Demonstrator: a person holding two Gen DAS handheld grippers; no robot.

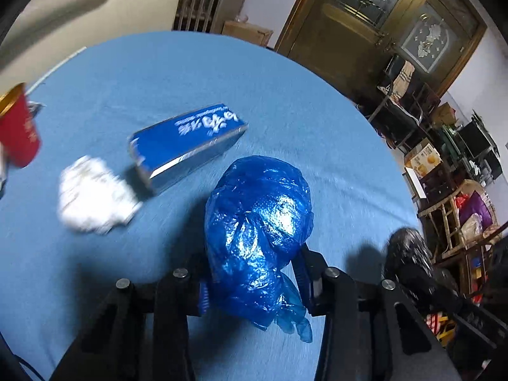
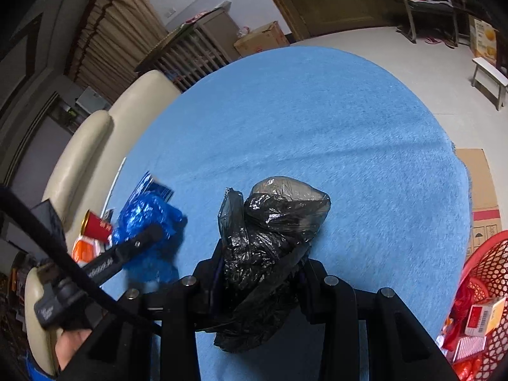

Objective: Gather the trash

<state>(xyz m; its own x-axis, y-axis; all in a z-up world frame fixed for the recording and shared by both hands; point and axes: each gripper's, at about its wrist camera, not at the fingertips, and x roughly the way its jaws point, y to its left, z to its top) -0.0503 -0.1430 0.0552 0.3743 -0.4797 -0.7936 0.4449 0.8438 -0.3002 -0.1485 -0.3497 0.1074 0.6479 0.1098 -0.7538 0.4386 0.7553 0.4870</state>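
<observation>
Left gripper (image 1: 254,289): fingers clamp blue plastic bag (image 1: 257,222); loose tail may slip.
Right gripper (image 2: 258,281): fingers pinch black plastic bag (image 2: 270,241); thin film may tear.

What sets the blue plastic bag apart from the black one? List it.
The blue plastic bag sits crumpled in the left hand-held gripper; the black plastic bag sits in the right hand-held gripper. The blue bag is bright, glossy and bunched into a rounded wad; the black bag is dark, with a thin, see-through grey bubble on top. Both are crumpled film, each clamped above the blue tablecloth.
</observation>
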